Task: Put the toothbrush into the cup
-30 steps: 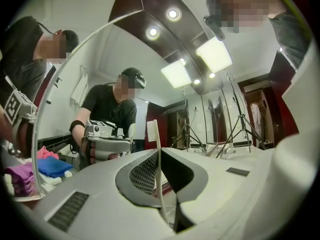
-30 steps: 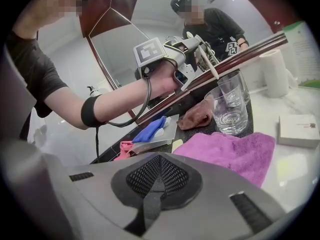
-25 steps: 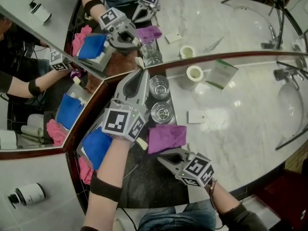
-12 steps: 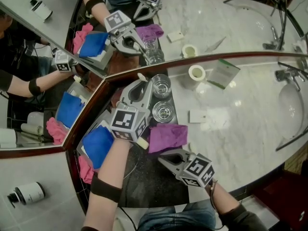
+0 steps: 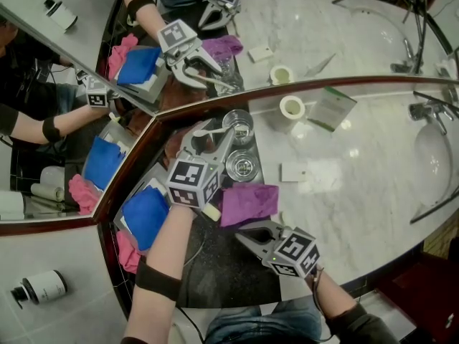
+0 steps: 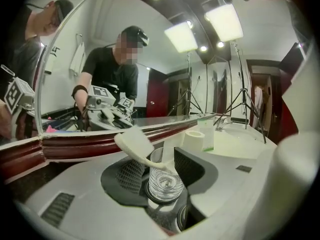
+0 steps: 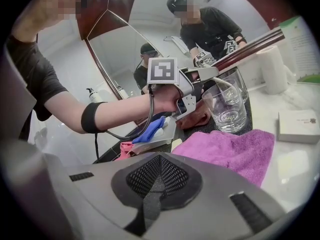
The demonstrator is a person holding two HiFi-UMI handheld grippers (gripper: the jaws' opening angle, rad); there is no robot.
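A: What gets lost around the cup (image 6: 162, 184)?
B: The lower end of the toothbrush (image 6: 134, 143), blurred inside its glass. Just in front of the cup, the left gripper (image 6: 159, 171) hides most of a second glass (image 6: 183, 217).

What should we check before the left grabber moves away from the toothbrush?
1. Toothbrush in cup: ok, handle inside, head leaning over the rim.
2. Left gripper let go: ok, jaws have just been opening; toothbrush between them, pads clear of it.
3. Cup upright: ok.
4. Toothbrush steady enough to be left: cannot tell.
5. Right gripper out of the way: ok, shut, empty, by the cloth.
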